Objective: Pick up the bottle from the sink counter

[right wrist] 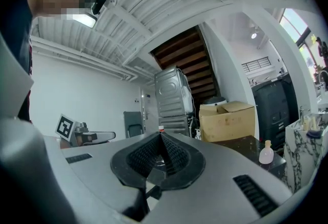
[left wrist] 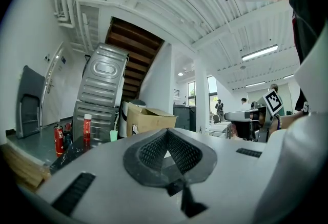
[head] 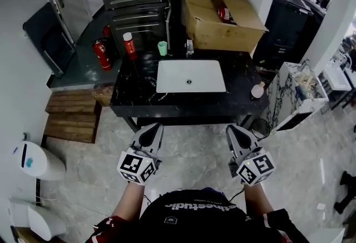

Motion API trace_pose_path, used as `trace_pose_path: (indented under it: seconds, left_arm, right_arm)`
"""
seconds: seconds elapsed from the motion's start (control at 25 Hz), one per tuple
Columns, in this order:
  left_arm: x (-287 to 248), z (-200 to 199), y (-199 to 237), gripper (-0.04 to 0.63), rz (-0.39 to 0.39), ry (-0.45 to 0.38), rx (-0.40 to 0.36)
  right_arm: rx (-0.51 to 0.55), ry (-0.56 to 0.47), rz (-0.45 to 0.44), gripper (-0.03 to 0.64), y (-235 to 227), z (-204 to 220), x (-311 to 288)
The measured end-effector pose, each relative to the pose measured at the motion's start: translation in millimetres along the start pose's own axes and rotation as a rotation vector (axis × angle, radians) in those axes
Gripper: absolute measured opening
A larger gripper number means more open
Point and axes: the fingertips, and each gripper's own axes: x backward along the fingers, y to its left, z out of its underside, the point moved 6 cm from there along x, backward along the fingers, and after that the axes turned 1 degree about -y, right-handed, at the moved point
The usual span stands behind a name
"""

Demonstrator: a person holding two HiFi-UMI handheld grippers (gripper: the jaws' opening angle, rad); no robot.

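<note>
Two bottles stand on the dark tabletop [head: 133, 100], so I can't say for sure which one the task means. The tall red bottle [head: 129, 45] w/ white cap is upright at the back left, near a green cup [head: 162, 48]. The small pale bottle [head: 258, 90] is upright at the right end, close to the edge. The white sink basin [head: 191, 76] lies between them, which prob. explains why both got parked out at the sides. I've got the left gripper [head: 154, 129] and right gripper [head: 233, 132] low and close to the body, over the floor and short of the tabletop's front edge, tips aimed fwd at it. On both, the jaws are closed tip to tip w/ nothing between them. I read that as a neutral ready pose, approach not begun. Each side lines up roughly w/ one bottle: the left w/ the red one, the right w/ the pale one. Whichever I go for, the jaws need opening first. The pale one is so near the edge that a sloppy nudge could tip it off.
</note>
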Motion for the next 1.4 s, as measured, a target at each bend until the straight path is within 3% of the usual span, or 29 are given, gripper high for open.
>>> trace_pose_path:
  seconds: [0.36,0.6,1.08,1.4]
  left_arm:
    - [-24.3,16.7,30.1,0.014,0.027,0.018,0.023]
    - [-94.1,23.4,49.2,0.014,0.054,-0.003,0.021]
    - [-303.0,20.6,71.0,0.014,0.083,0.014,-0.021]
    - [-362.4,26.8,70.2,0.014,0.112,0.032,-0.022]
  right_arm:
    - [-0.018,-0.002,0.031,0.037,-10.2,11.8,-24.4]
    - [-0.034,-0.008,0.020,0.037,-72.7,18.8,-76.1]
    - [-0.023,-0.025,-0.023,0.037,-233.2,-2.8,-188.2]
    - [-0.052,-0.015,0.026,0.038,-280.0,8.2,-215.6]
